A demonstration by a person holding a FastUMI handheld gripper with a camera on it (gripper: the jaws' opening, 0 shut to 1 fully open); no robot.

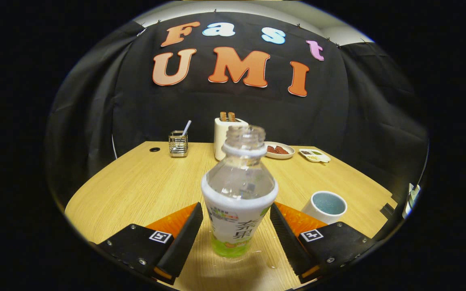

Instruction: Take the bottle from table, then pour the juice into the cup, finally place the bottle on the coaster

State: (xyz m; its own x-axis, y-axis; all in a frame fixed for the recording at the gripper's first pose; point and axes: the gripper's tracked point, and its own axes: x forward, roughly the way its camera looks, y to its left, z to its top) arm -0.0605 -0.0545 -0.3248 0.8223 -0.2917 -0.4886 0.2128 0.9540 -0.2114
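An uncapped clear bottle [239, 190] with a white and green label stands upright on the wooden table [136, 190]. It sits between the tips of my gripper [237, 207], whose two fingers touch its label, one on each side. Its base rests on the tabletop between the fingers. A white cup [325, 207] with a pale blue inside stands just to the right of the right finger, beyond its tip. I cannot tell whether the cup holds liquid.
A few drops lie on the table by the bottle's base. Along the far edge stand a metal holder [178, 143] with a spoon, a white toaster [227, 137], a plate [280, 150] of food and a small dish [314, 155].
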